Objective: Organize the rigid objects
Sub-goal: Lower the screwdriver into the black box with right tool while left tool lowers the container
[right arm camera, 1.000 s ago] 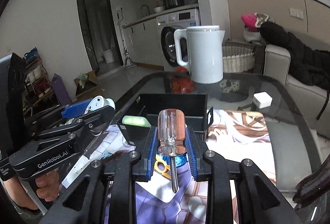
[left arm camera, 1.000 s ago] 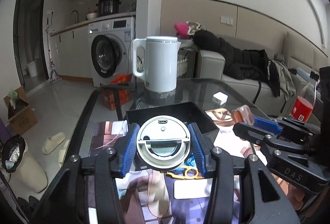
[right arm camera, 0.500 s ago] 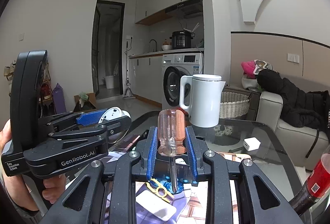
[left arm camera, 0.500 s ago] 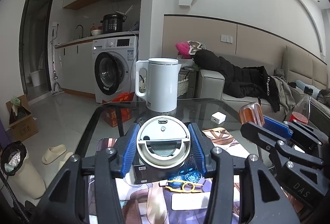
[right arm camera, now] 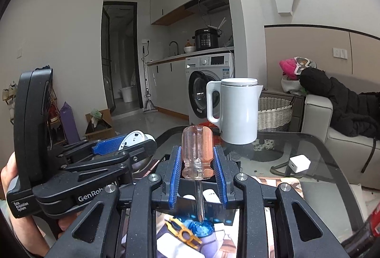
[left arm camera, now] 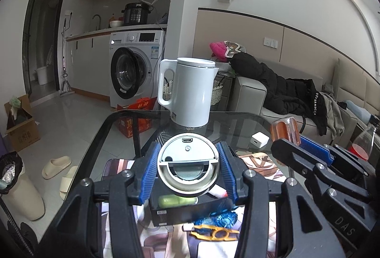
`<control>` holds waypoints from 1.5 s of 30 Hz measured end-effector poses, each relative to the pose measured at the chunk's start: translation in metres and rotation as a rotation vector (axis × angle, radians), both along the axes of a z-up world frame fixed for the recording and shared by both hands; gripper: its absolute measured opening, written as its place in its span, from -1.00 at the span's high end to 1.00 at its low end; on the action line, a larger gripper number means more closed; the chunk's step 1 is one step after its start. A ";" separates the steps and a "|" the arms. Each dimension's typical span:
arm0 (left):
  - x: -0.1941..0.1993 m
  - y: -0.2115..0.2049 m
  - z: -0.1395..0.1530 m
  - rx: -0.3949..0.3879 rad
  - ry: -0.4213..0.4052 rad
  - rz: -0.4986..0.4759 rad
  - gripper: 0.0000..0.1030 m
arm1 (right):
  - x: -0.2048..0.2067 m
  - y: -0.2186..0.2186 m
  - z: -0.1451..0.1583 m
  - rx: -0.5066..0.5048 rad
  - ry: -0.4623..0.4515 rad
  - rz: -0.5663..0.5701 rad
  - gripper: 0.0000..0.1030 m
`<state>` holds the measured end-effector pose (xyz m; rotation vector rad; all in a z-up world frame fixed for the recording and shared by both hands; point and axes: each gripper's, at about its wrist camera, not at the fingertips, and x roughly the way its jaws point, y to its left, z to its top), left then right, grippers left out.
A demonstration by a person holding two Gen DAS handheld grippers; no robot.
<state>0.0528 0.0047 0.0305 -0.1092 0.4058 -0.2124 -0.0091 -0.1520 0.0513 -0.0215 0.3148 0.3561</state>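
Glass-topped surface (left arm camera: 237,120) in an open living room and kitchen, with a washing machine (left arm camera: 133,72) behind it, and both tools are lifting clear of it right now. Left tool (left arm camera: 187,167) first: its blue pads are clamped narrow on either side of a round white gadget (left arm camera: 187,163), face toward the camera, carried in the air just over the black box (left arm camera: 175,210). Right tool (right arm camera: 197,165) is pinching a screwdriver (right arm camera: 197,151) by its clear amber handle, shaft hanging straight down, tip hovering above the blue wrapper (right arm camera: 197,227) and the yellow clip (right arm camera: 182,232). Compared with a second ago, both tools are riding noticeably higher and tilting up; the box was filling the middle of both views then, and now it is sliding low under the fingers while the white kettle (left arm camera: 190,91) and the kitchen are coming into full view. So neither item is being set down yet; my read is that both are in transit with the box as the likely destination, since a green item (left arm camera: 177,200) and a white tube with a red end (left arm camera: 217,191) are already lying inside it. Moving outward, a small white charger cube (left arm camera: 260,140) is sitting apart near the far right of the glass, the patterned mat (left arm camera: 261,163) is spreading beneath the box, and a bottle of red drink (left arm camera: 363,146) is standing at the right edge. Next call, I'd judge: bring both tools back down over the box and release one at a time.
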 end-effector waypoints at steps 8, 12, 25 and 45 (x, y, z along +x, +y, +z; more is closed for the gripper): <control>0.034 0.006 -0.010 -0.033 0.039 0.030 0.07 | 0.062 0.007 -0.012 0.035 0.048 0.004 0.48; 0.043 0.009 -0.008 -0.036 0.019 0.055 0.07 | 0.086 0.007 -0.016 0.064 0.069 0.000 0.48; 0.066 0.006 -0.022 -0.066 0.091 0.045 0.07 | 0.128 0.004 -0.034 0.078 0.132 -0.002 0.48; 0.100 -0.007 -0.063 0.060 0.388 -0.002 0.08 | 0.167 0.005 -0.081 0.051 0.482 0.005 0.48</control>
